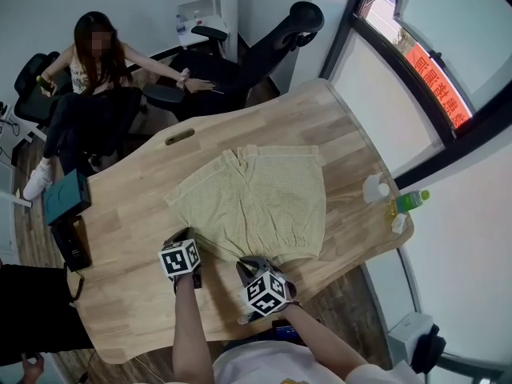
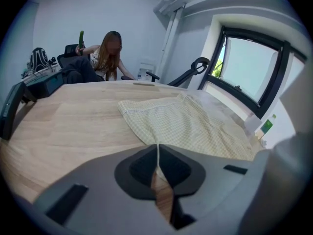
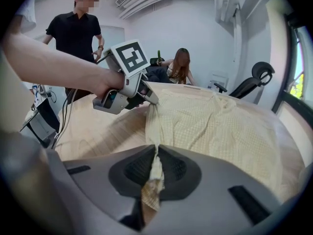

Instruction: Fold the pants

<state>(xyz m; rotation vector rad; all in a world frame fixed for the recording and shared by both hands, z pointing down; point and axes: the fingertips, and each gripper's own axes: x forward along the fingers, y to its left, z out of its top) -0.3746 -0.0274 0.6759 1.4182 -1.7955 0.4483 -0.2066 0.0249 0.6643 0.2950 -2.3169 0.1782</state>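
Pale yellow checked pants (image 1: pixel 260 198) lie spread flat on the wooden table (image 1: pixel 128 214), legs toward the far side. At their near edge, my left gripper (image 1: pixel 187 238) is shut on the left corner. In the left gripper view a thin fold of the pants (image 2: pixel 190 124) runs up between the closed jaws of that gripper (image 2: pixel 157 154). My right gripper (image 1: pixel 246 264) is shut on the same near edge a little to the right. In the right gripper view, cloth of the pants (image 3: pixel 220 126) is bunched in its gripper (image 3: pixel 156 156), and the left gripper (image 3: pixel 149 98) pinches the hem just beyond.
A teal box (image 1: pixel 66 196) and a black device (image 1: pixel 73 245) sit at the table's left edge. A white cup (image 1: pixel 374 187) and green bottle (image 1: pixel 411 201) stand at the right edge. A seated person (image 1: pixel 88 78) and office chairs (image 1: pixel 264 46) are beyond; another person (image 3: pixel 76 38) stands at the left.
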